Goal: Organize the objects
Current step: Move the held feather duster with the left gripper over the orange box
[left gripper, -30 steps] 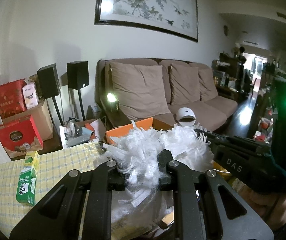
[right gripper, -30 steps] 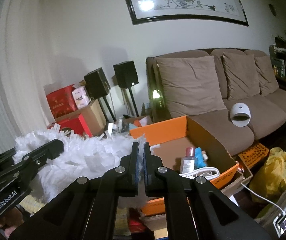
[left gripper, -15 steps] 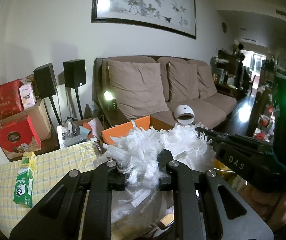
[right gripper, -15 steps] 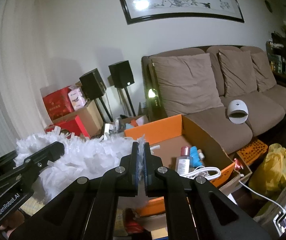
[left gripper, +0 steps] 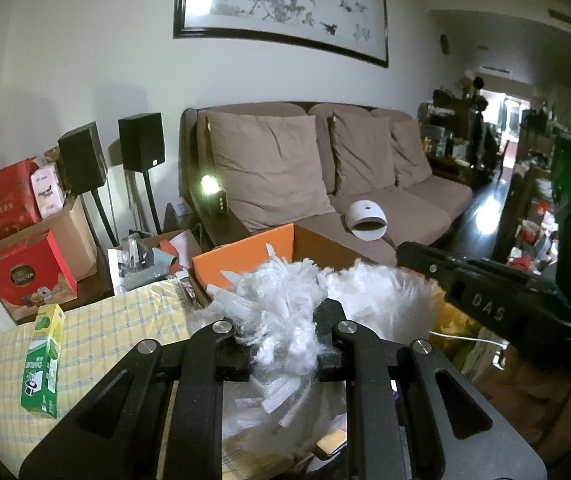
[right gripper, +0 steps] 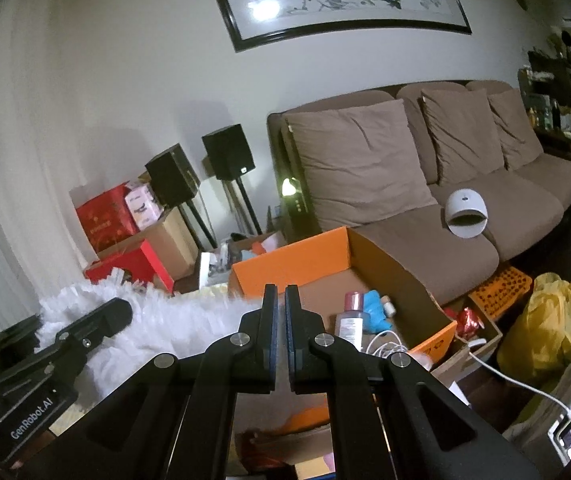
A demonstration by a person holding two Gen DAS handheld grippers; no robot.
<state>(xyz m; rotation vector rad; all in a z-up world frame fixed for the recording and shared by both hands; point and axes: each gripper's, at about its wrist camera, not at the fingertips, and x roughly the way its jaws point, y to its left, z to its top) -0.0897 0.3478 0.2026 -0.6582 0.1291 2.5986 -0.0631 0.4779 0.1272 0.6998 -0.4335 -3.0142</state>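
A white fluffy bundle of shredded strips (left gripper: pixel 281 300) bulges out between the fingers of my left gripper (left gripper: pixel 285 346), which is shut on it, just in front of an open orange box (left gripper: pixel 245 256). In the right wrist view the bundle (right gripper: pixel 181 320) spreads from the left gripper (right gripper: pixel 121 308) up to the left side of my right gripper (right gripper: pixel 281 312). That gripper is shut; I see nothing clearly pinched between its pads. The orange box (right gripper: pixel 297 276) beyond it holds a small bottle (right gripper: pixel 350 320), a blue item (right gripper: pixel 377 312) and a white cable (right gripper: pixel 385 340). The right gripper's tip (left gripper: pixel 405 250) reaches the bundle's right edge.
A green carton (left gripper: pixel 43 360) stands on the yellow checked tablecloth (left gripper: pixel 125 320) at the left. A brown sofa (right gripper: pixel 405 200) with a white domed device (right gripper: pixel 465 212) lies behind the box. A yellow bag (right gripper: pixel 545 328), red boxes (left gripper: pixel 25 276) and speakers on stands (left gripper: pixel 141 144) crowd the floor.
Both grippers have drifted a little with the white bundle toward the orange box, whose inside now shows more fully in the right wrist view. Both grips look the same.
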